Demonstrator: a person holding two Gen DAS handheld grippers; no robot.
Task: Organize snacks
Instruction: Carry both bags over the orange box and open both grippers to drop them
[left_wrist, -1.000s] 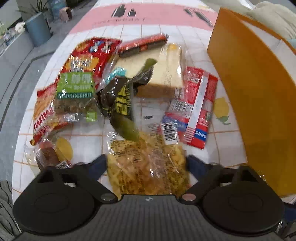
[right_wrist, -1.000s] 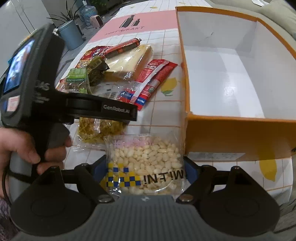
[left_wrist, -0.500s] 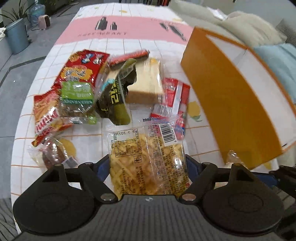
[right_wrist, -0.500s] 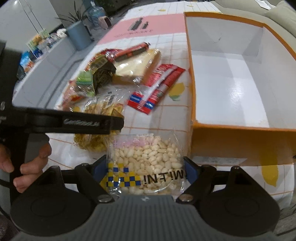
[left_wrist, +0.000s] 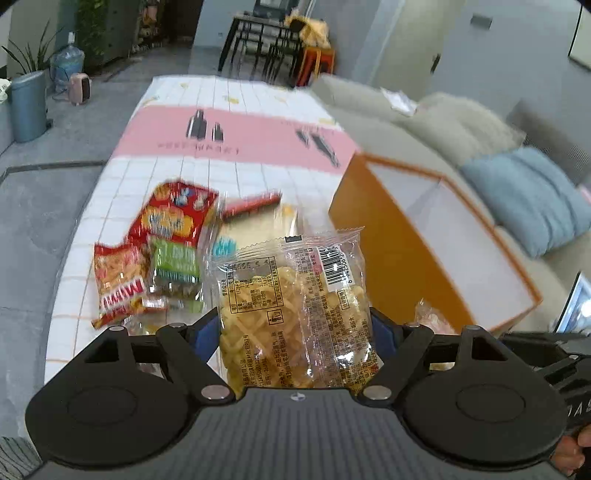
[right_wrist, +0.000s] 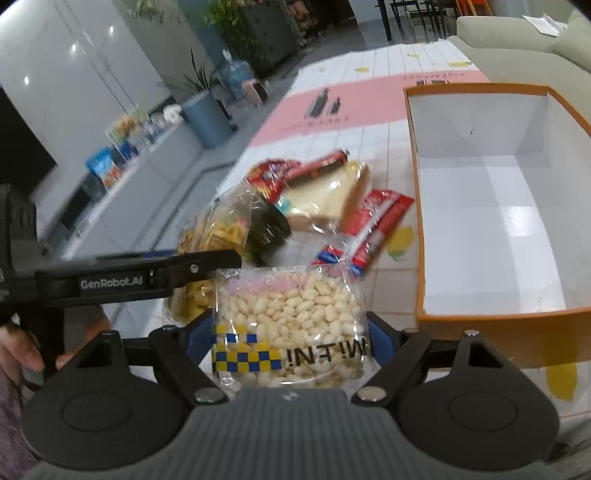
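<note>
A clear packet of yellow lattice crisps (left_wrist: 295, 317) is gripped between the jaws of the left tool (left_wrist: 293, 332) and is held up off the tabletop (left_wrist: 236, 122), its barcode end uppermost. A clear bag of white peanuts (right_wrist: 291, 325) with a blue-and-yellow chequered band is clamped in the same way by the right tool (right_wrist: 290, 339). Both packets are judged to be in the carrying step: lifted, and not yet placed.

The orange box (right_wrist: 480, 328) with a white inside is seen at 2 o'clock in the left wrist view and at 1 o'clock in the right wrist view; nothing is seen lying in the part of it that shows. The rest of the snacks lie in a heap on the tabletop at 11 o'clock from both tools: a red biscuit bag (left_wrist: 173, 218), a green-labelled packet (left_wrist: 177, 264), a wrapped slice of bread (right_wrist: 325, 192), a red sausage stick (right_wrist: 321, 164) and red-and-white sachets (right_wrist: 380, 221) just beside the box wall.

For the next move, each packet would probably have to be carried over the orange rim and lowered onto the white floor before the jaws are let go. The near wall has to be cleared, and the two tools are close together, so one at a time would be the safer order
</note>
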